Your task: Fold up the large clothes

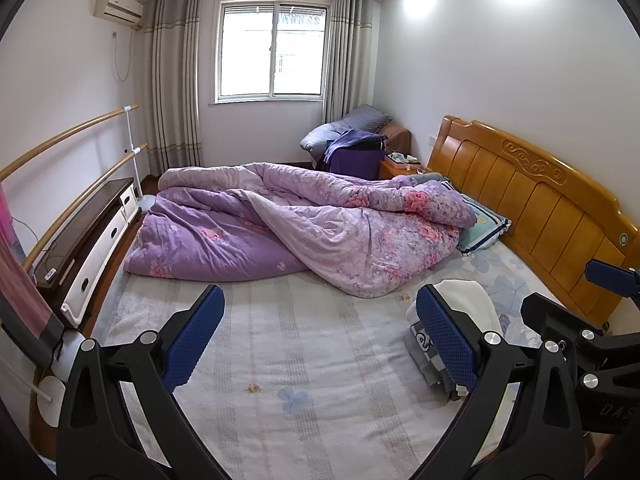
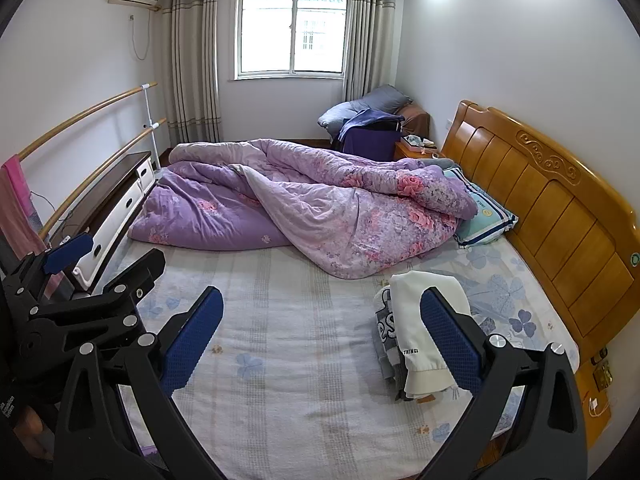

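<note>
Left gripper [image 1: 320, 336]: hovering above the near part of the bed with its blue-padded jaws spread wide, gripping nothing.
Right gripper [image 2: 322, 336]: hovering beside the left one, jaws likewise spread apart and gripping nothing; the stack of clothes is lying just behind its right finger.
Bed sheet [image 1: 304, 344]: pale, with faint stripes and blue flower prints, lying flat under both grippers.
Folded clothes [image 2: 416, 340]: sitting in a small stack on the sheet at the right, near the headboard side; a cream-white garment with dark lettering is lying on top, and grey and white patterned pieces are showing beneath it.
Purple quilt [image 1: 304, 232]: lying bunched across the middle of the bed, floral side and plain lilac lining both showing.
Pillow [image 2: 484, 212]: teal with a striped border, partly tucked under the quilt's right end, against the headboard.
Headboard [image 1: 532, 208]: carved orange wood, running along the right wall.
Cabinet [image 1: 96, 236]: dark top and white drawers, standing along the left side of the bed below two wooden rails.
Far corner: a nightstand [image 2: 416, 148] and a chair heaped with bedding [image 2: 372, 116] are standing beyond the bed.
Window [image 1: 272, 48]: glowing bright between grey curtains on the far wall.
</note>
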The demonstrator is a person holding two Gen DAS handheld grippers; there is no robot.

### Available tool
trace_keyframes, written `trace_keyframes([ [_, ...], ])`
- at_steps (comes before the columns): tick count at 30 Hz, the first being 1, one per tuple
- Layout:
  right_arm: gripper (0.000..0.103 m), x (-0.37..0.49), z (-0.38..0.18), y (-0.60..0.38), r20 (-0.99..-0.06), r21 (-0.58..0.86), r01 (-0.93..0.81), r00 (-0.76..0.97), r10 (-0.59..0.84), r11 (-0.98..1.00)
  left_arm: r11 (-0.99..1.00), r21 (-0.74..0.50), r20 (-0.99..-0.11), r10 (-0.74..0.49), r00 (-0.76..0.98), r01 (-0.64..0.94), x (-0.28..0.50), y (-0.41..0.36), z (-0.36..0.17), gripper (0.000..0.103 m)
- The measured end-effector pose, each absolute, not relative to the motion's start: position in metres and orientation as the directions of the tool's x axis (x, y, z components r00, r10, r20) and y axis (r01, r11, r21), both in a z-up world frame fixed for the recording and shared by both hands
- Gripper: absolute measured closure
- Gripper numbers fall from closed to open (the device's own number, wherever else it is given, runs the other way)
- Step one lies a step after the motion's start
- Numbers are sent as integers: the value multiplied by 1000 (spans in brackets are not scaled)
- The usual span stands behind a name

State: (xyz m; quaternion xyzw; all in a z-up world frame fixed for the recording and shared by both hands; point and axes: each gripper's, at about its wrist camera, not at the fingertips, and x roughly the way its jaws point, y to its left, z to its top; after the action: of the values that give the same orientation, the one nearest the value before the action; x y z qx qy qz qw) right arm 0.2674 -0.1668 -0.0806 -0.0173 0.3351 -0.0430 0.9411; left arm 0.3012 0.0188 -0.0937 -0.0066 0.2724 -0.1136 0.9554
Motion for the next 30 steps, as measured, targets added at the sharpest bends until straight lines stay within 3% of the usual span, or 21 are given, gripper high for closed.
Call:
trace_keyframes([
  [30,8,267,-80,-164,-631,-61,71,770,-94,996,974,-72,-528,-221,820,216,298,23,-96,6],
])
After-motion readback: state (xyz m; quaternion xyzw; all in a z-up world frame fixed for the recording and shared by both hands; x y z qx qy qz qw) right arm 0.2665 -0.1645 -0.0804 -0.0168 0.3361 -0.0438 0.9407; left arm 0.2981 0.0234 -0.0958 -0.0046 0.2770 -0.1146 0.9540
